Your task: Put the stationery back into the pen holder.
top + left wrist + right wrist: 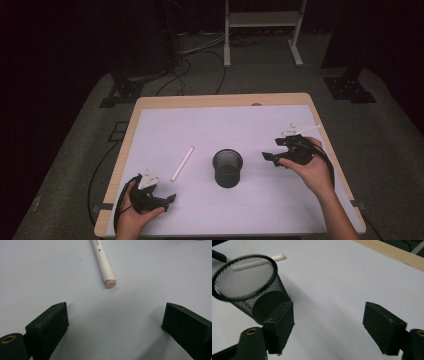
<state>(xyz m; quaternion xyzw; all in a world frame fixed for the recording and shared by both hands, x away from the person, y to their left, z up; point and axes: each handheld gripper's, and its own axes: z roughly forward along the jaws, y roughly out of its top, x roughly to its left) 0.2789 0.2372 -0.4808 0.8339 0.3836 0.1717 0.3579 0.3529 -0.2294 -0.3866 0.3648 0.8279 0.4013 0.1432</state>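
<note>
Tongs both apart, empty: left tongs (115, 322) just short of white pen (103, 263), right tongs (328, 327) beside mesh cup (249, 285).

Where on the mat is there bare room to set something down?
The far strip between the cup and the table's back edge is bare, as is the near strip between both hands. The middle row is busier: pen, cup, right gripper.

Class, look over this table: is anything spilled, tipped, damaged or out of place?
Nothing stands out. The black wire-mesh cup stands upright on the white table cover. The white cylindrical marker lies flat to its left, apart from it. Both tongs, left and right, are open and empty.
</note>
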